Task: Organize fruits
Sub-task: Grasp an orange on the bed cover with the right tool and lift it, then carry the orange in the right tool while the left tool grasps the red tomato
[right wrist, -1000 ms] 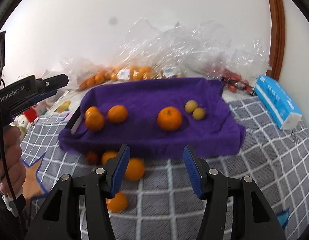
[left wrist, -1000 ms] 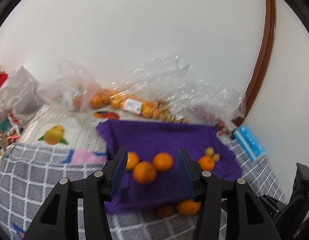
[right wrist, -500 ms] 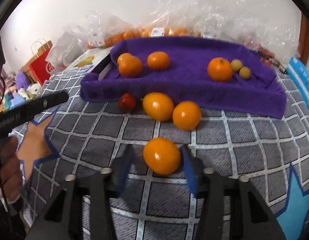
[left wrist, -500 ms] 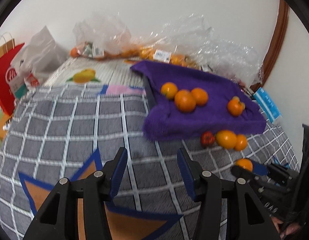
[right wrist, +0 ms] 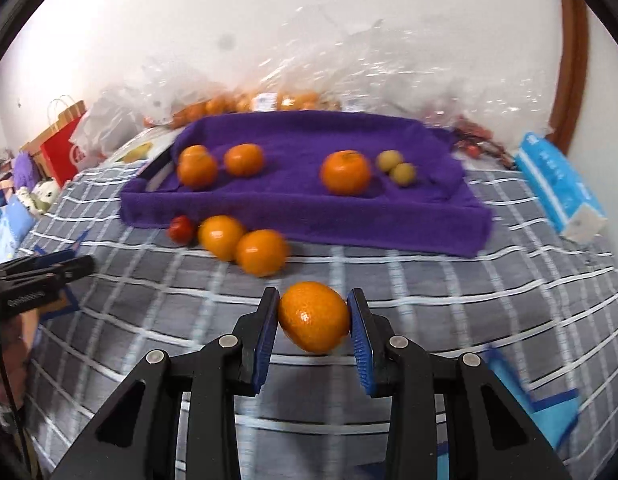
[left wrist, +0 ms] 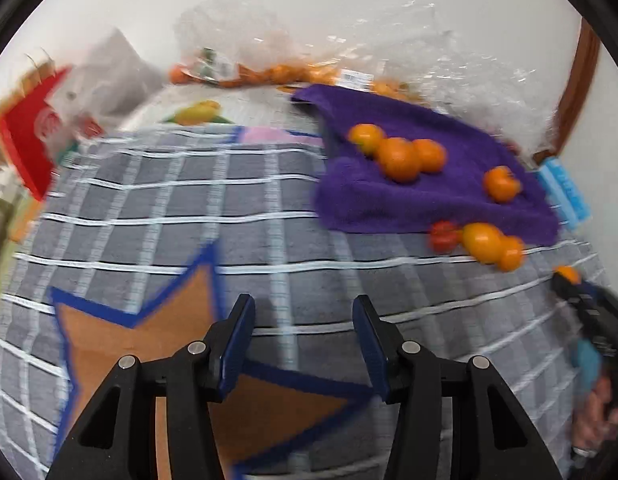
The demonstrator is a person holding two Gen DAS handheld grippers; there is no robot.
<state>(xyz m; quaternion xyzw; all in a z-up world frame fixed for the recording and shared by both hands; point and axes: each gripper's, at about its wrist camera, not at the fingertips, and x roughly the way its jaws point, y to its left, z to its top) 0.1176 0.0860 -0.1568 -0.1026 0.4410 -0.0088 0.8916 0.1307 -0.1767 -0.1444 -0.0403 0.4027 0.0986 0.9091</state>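
Gripping orange (right wrist: 313, 317), right claw (right wrist: 313, 320) level

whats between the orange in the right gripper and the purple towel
In the right wrist view, two loose oranges and a small red fruit lie on the checked mat between the held orange and the purple towel.

An orange mandarin (right wrist: 313, 317) is showing between blue pads (right wrist: 265, 340) on black fingers. A purple towel (right wrist: 301, 196) is lying on a grey blanket (right wrist: 449, 292) that is displaying a white grid and blue-edged orange stars. A red tomato (right wrist: 181, 229) is sitting at the towel's front edge.
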